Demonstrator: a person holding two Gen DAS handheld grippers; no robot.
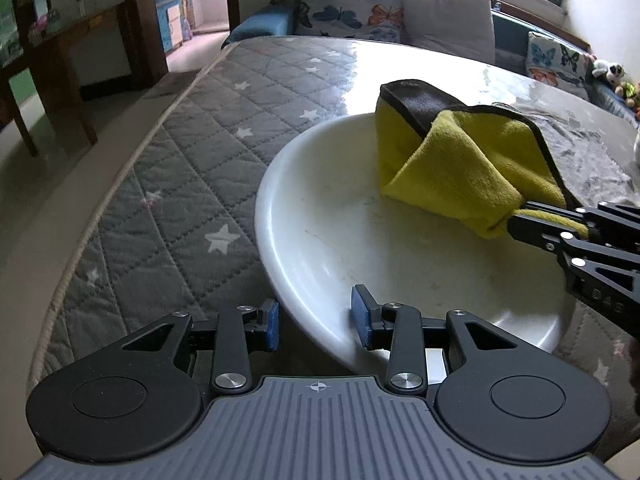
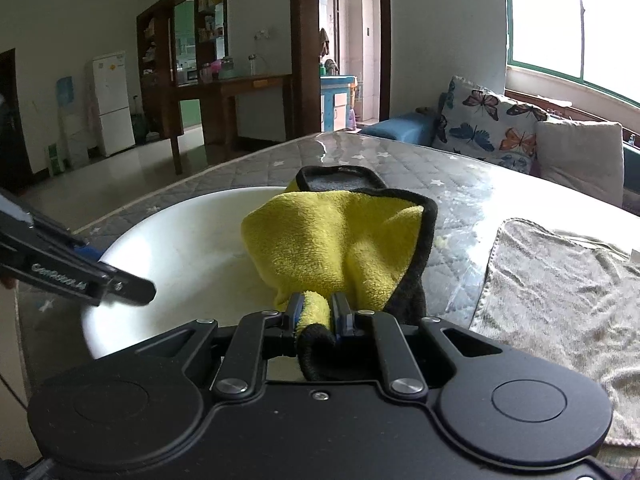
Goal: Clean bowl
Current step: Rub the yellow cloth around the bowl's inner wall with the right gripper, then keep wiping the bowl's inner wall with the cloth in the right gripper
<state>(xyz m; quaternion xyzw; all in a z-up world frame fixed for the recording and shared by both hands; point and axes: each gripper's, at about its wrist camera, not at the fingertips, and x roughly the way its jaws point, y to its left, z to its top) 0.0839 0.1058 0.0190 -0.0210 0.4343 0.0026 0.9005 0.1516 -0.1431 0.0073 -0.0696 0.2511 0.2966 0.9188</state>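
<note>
A wide white bowl (image 1: 340,232) (image 2: 180,248) rests on the table, faint smudges on its inside. My left gripper (image 1: 317,320) straddles its near rim, one blue pad inside and one outside, shut on the bowl; the right wrist view shows it at the bowl's left edge (image 2: 108,276). My right gripper (image 2: 318,312) is shut on a bunched corner of a yellow cloth (image 2: 328,232) with black edging. The cloth (image 1: 460,160) hangs into the bowl's far side, and its lower fold touches the inner surface. The right gripper (image 1: 516,220) reaches in from the right.
The table (image 1: 180,184) has a grey quilted star cover under a glossy sheet; its curved edge runs along the left. A grey towel (image 2: 560,280) lies flat right of the bowl. Butterfly cushions (image 1: 352,8) on a sofa stand behind the table.
</note>
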